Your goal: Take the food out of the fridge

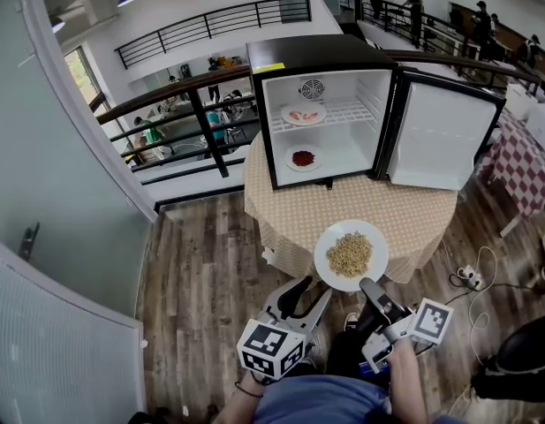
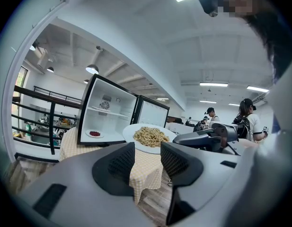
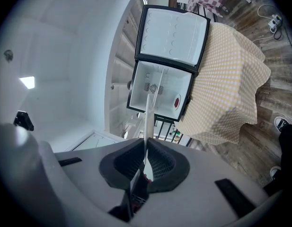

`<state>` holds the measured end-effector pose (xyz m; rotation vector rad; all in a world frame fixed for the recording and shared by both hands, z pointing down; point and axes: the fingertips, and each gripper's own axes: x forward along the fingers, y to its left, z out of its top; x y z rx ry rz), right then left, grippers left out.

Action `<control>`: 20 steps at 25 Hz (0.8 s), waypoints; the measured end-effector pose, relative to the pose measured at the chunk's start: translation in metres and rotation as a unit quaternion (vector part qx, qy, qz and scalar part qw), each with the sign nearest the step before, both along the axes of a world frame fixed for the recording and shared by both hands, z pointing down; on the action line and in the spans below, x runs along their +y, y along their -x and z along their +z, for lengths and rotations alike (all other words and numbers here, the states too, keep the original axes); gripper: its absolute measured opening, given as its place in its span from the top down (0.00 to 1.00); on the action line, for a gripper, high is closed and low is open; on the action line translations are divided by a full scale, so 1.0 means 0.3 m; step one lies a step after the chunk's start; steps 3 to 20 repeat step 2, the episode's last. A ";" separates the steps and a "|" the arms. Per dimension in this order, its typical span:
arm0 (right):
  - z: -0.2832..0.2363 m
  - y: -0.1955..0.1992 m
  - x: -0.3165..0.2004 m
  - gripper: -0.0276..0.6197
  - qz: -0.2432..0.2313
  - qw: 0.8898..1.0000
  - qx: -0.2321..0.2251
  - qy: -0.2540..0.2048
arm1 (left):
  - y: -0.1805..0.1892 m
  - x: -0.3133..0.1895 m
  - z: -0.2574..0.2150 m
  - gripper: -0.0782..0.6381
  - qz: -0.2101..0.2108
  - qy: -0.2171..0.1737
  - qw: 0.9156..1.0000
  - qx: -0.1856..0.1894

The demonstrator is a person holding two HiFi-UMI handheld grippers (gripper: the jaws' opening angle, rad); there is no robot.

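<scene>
Head view: right gripper [image 1: 369, 286] tips hidden under rim of white plate [image 1: 329, 253]. Person [image 1: 329, 402] cut off by bottom edge, only forearms and shirt front showing. Upper-shelf plate [image 1: 303, 114] and lower plate [image 1: 302, 159] inside fridge [image 1: 276, 69]: reddish food, too small to name. Table [image 1: 413, 215] wholly draped, legs unseen. Dark shape [image 1: 524, 360] at right edge cut off, unidentifiable.

Right gripper view: white plate seen edge-on, its food out of sight; edge covers strip of fridge interior.

Left gripper view: plate's near rim behind left gripper [image 2: 148, 151]; person's face mosaicked.
</scene>
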<state>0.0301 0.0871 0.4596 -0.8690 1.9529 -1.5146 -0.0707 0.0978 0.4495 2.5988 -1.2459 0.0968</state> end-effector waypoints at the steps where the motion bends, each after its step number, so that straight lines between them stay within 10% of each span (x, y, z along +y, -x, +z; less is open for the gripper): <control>1: 0.000 0.001 0.000 0.91 0.000 1.000 0.001 0.000 | 0.000 -0.001 0.000 0.64 0.001 0.000 1.000 0.000; 20: 0.000 0.002 0.000 0.91 0.000 1.000 0.001 0.000 | -0.001 -0.002 -0.001 0.64 0.002 0.000 1.000 0.000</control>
